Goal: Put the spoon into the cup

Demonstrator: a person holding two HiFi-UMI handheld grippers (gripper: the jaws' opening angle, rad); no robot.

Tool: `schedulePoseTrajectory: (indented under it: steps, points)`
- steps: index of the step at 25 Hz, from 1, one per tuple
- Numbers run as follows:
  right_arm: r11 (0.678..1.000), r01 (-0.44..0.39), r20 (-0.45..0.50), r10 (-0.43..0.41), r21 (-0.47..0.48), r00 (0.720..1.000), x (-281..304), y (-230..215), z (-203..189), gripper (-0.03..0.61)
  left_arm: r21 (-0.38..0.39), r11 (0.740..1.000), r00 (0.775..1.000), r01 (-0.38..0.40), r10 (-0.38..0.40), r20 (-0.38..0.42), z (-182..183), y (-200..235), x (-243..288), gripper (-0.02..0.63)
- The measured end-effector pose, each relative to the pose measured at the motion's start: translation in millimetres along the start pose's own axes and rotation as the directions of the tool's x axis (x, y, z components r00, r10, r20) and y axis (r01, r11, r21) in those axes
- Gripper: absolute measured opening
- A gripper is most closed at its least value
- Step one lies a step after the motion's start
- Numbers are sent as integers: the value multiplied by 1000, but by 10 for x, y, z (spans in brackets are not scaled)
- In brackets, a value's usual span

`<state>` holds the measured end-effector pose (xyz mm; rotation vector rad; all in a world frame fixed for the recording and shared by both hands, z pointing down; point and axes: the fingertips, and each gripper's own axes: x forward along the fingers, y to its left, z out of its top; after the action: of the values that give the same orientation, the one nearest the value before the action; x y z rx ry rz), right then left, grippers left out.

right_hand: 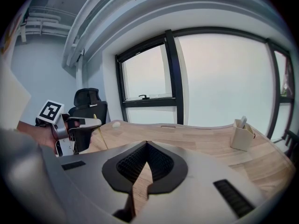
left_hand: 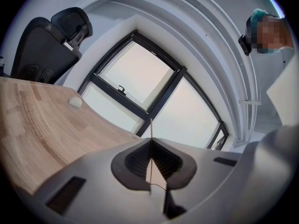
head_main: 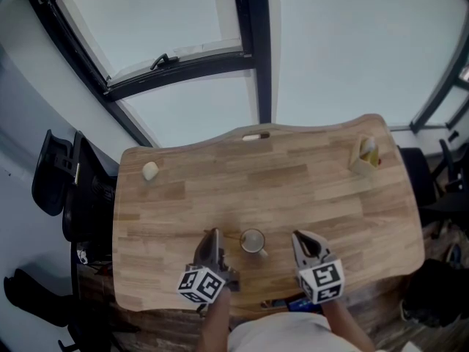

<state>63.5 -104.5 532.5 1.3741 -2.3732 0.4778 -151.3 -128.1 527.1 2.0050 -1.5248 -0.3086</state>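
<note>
Left gripper [left_hand: 150, 143]: jaws fully closed, pinching the spoon [left_hand: 151, 129] between the pads. In the left gripper view the spoon shows only as a thin golden line on the seam between the jaws, seen edge-on. It crosses the pads and sticks out beyond the tips.

Orientation, from the right gripper view: the long axis is steep, not flat. The upper end rises above the left gripper. The lower end slants down and to that view's right, towards the middle of the table [head_main: 308, 189]. In the head view the thin shaft reaches from the left jaws towards the cup [head_main: 253, 240]. Cannot tell which end carries the bowl.

The cup stands upright on the near part of the table, between the two grippers, with its mouth up. The spoon is above the table beside the cup, on the cup's left in the head view, and not inside it.

Right gripper [right_hand: 146, 144]: jaw tips together, nothing held; bare wood shows through the gap behind the tips. It sits just right of the cup.

Far right corner: a beige holder [head_main: 364, 155].
</note>
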Motion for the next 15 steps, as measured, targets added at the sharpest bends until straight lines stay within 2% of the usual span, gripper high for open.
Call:
schedulePoseTrajectory:
  steps: [4,15]
  points:
    - [1000,-10,-37,10,-19,999,-14,-16,-51,-3,-9,1000,1000,-8,8,-4,-41,29,0,2]
    - [1000,-15,-60,15,-5,998,8,-32,-148,-3,-35,999,1000,-28,28,-5,-122,113,3,2]
